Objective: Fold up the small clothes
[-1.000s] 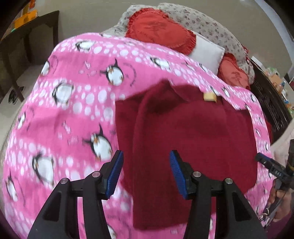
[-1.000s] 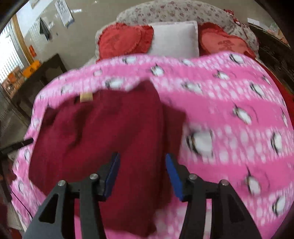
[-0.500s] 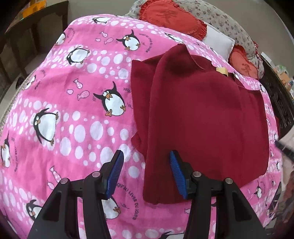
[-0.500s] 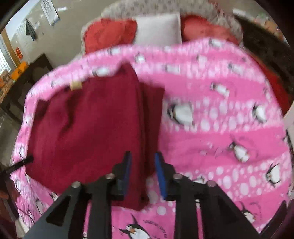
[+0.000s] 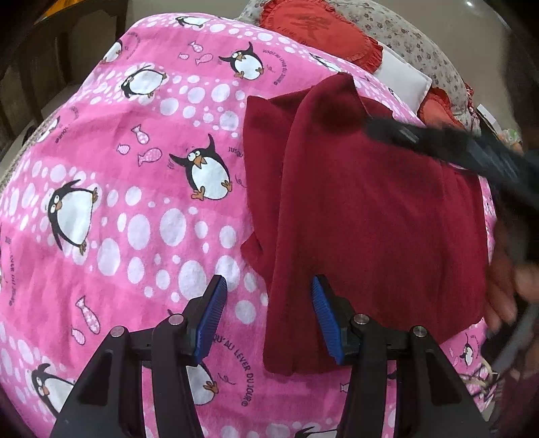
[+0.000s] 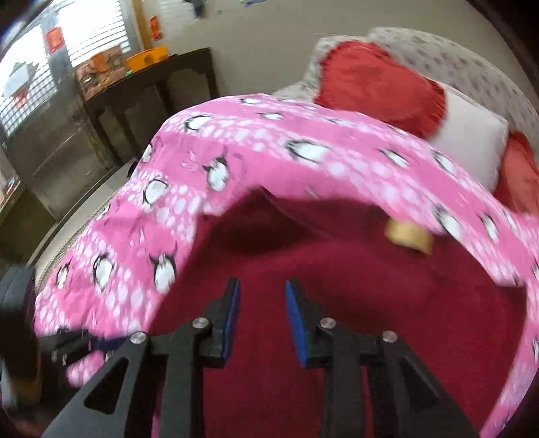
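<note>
A dark red garment [image 5: 363, 209] lies flat on a pink penguin blanket [image 5: 134, 188], one side folded over lengthwise. My left gripper [image 5: 267, 318] is open and empty, hovering over the garment's near left corner. My right gripper [image 6: 262, 320] is open and empty, low over the red garment [image 6: 370, 303], in a blurred view. It shows as a dark blurred bar [image 5: 454, 151] across the garment's far right in the left wrist view. A tan label [image 6: 409, 237] sits at the garment's far edge.
Red heart cushions [image 5: 320, 32], a white pillow [image 5: 404, 79] and a floral pillow lie at the head of the bed. A dark wooden cabinet [image 6: 145, 97] stands beyond the bed's left side. A hand [image 5: 508, 296] shows at the right edge.
My right gripper has swung left over the garment and opened wider than half a second ago. My left gripper has come closer to the garment's near left corner, still open.
</note>
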Tool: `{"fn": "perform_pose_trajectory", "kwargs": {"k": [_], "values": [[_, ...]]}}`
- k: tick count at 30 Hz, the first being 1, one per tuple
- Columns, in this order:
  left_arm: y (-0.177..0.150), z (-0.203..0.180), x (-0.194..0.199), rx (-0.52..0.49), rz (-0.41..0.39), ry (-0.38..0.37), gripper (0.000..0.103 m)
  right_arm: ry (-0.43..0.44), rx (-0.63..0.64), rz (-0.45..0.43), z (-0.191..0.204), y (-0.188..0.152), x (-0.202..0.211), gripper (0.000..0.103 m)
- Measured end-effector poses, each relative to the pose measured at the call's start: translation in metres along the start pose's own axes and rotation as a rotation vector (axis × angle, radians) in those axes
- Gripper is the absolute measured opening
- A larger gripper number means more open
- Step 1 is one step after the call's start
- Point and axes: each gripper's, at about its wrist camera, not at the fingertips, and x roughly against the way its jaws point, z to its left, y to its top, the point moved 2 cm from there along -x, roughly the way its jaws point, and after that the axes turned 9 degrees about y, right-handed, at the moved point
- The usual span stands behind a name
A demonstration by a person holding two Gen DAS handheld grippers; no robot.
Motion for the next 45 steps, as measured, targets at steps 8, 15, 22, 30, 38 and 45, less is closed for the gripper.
{"fn": "perform_pose_trajectory", "kwargs": {"k": [8, 15, 22, 30, 38, 45], "values": [[-0.006, 0.013, -0.007, 0.049, -0.016, -0.061, 0.036, -0.015, -0.003, 0.077, 0.007, 0.042, -0.083, 0.024], [-0.013, 0.017, -0.009, 0.045, -0.024, -0.067, 0.037, 0.048, -0.065, 0.044, 0.009, 0.037, -0.058, 0.025], [-0.015, 0.013, -0.009, 0.057, -0.029, -0.062, 0.038, 0.007, -0.087, 0.148, 0.002, 0.029, -0.086, 0.041], [-0.016, 0.009, -0.008, 0.055, -0.035, -0.059, 0.04, 0.041, -0.066, 0.084, 0.022, 0.035, -0.05, 0.059], [-0.02, 0.013, -0.006, 0.105, -0.045, -0.11, 0.043, 0.023, -0.05, 0.147, 0.041, 0.03, -0.061, 0.072], [-0.021, 0.018, -0.007, 0.114, -0.037, -0.13, 0.044, -0.025, 0.001, 0.214, 0.049, 0.027, -0.111, 0.082]]}}
